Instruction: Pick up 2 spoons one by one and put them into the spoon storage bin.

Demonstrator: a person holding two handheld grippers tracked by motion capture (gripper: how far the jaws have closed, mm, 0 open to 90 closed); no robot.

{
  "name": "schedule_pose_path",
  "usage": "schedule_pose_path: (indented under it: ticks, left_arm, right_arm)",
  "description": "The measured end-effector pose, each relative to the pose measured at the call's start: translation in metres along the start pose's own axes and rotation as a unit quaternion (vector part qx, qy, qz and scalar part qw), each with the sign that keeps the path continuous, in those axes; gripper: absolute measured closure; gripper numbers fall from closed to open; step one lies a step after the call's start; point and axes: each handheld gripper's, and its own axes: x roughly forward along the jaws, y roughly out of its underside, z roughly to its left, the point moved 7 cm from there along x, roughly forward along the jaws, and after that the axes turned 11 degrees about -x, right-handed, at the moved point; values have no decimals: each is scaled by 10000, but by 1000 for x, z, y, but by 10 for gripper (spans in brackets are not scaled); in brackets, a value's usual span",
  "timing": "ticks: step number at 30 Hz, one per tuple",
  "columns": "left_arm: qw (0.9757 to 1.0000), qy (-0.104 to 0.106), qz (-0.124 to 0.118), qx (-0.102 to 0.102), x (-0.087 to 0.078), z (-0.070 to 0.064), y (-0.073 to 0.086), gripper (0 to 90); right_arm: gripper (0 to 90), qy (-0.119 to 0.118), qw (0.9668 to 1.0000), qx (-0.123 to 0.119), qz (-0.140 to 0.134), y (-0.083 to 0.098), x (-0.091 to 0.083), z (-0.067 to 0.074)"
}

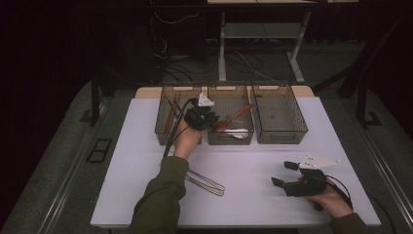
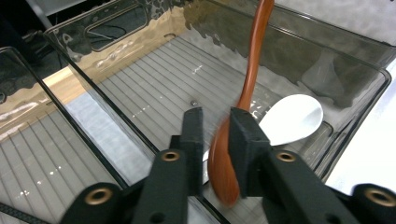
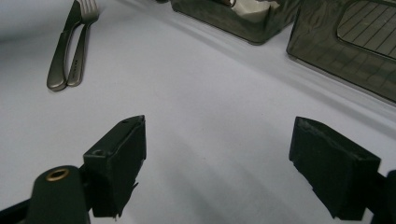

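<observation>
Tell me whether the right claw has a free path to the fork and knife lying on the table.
Probably yes. The right claw is open, empty, low over the bare table, and nothing stands between it and the fork and knife. The left forearm nearby may crowd it.

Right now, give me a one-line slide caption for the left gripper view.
Left gripper lowers a brown wooden spoon into the clear middle bin, beside a white spoon.

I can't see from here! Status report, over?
Left gripper over middle bin, jaws around wooden spoon. Right gripper open, empty. White spoon below.
</observation>
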Motion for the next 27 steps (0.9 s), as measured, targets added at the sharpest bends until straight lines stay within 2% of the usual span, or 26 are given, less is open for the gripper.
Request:
schedule_pose_path:
  ticks: [4,7,13,16,18,27]
  left_arm:
    - [10000,33,24,18,-2,0,1,660]
    - [9999,140,-29,-3,-6,-2,0,604]
    - [9993,363,21,30,-18,-6,2,493]
    - [9985,540,10,-52,-26,-10,5,450]
    - [9983,581,11,20,-31,-11,7,421]
    - [9953,968,24,12,-54,-28,24,299]
  right_arm:
    - [184,2,10000,2,8,0,0,0]
    - [184,-3,10000,-11,13,0,1,0]
    - [184,-4,10000,-15,37,1,1,1]
    - [184,-11,10000,-19,40,1,1,1]
    - [184,-16,10000,-17,45,1,1,1]
    - [184,-17,10000,-20,53,1,1,2]
